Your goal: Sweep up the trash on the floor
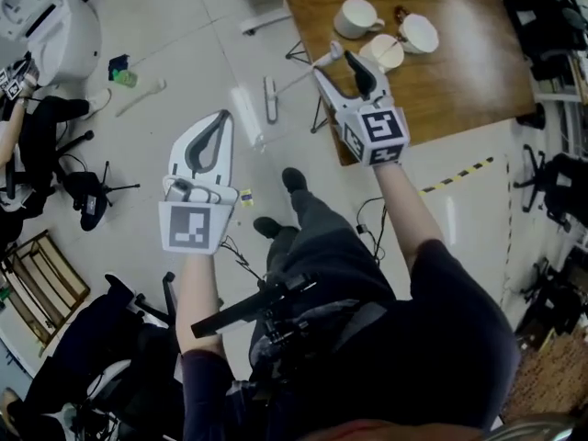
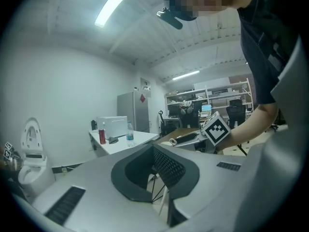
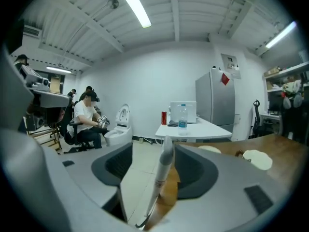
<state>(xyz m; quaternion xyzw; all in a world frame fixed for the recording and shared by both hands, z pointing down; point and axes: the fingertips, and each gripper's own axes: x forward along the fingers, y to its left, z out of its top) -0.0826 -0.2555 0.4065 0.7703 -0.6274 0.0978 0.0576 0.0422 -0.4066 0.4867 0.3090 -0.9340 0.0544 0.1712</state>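
Still at the pick-up-the-tool step I'd say: right gripper point(image 1: 347, 62) gapes around the white handle point(image 3: 164, 170) mid-frame, left gripper point(image 1: 223, 123) is pinched empty, so next it squeezes.

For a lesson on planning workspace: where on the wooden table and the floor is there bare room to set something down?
The table is bare from the white cups at its left end to its right edge. The floor is mostly open between the toilet and the table. Crowded: the cups' corner, and the left side with black chairs.

No readable text, label or number visible.
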